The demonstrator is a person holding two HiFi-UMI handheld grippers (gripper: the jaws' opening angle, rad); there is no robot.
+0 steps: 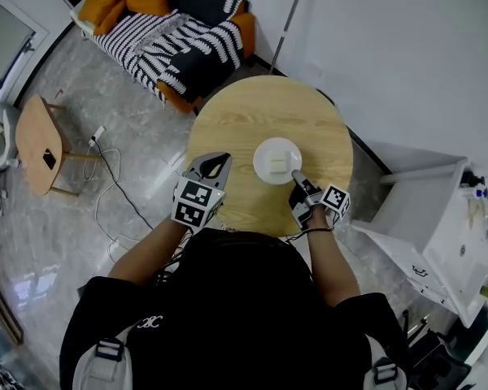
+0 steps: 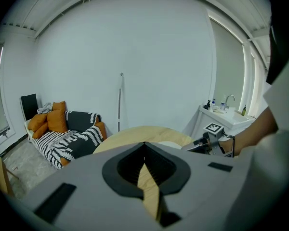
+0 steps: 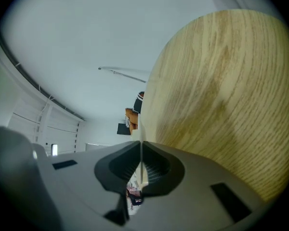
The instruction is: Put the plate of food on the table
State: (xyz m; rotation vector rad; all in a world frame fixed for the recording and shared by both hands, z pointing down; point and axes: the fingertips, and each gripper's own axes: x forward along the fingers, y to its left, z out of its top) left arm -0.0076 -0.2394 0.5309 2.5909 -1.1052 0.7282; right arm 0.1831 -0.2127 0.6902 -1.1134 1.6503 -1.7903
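A white plate (image 1: 276,159) with a pale piece of food (image 1: 276,163) rests on the round wooden table (image 1: 236,124), right of centre. My right gripper (image 1: 296,175) is at the plate's near rim and is shut on it. In the right gripper view the plate rim (image 3: 141,129) shows edge-on as a thin white line pinched between the jaws, and the view is rolled so the table (image 3: 221,90) stands sideways. My left gripper (image 1: 218,162) hovers over the table's near left part, left of the plate, shut with nothing in it (image 2: 144,146).
A striped sofa (image 1: 175,39) with orange cushions stands beyond the table. A small wooden side table (image 1: 39,140) and a cable on the floor (image 1: 106,169) are at the left. A white washstand (image 1: 447,234) is close on the right.
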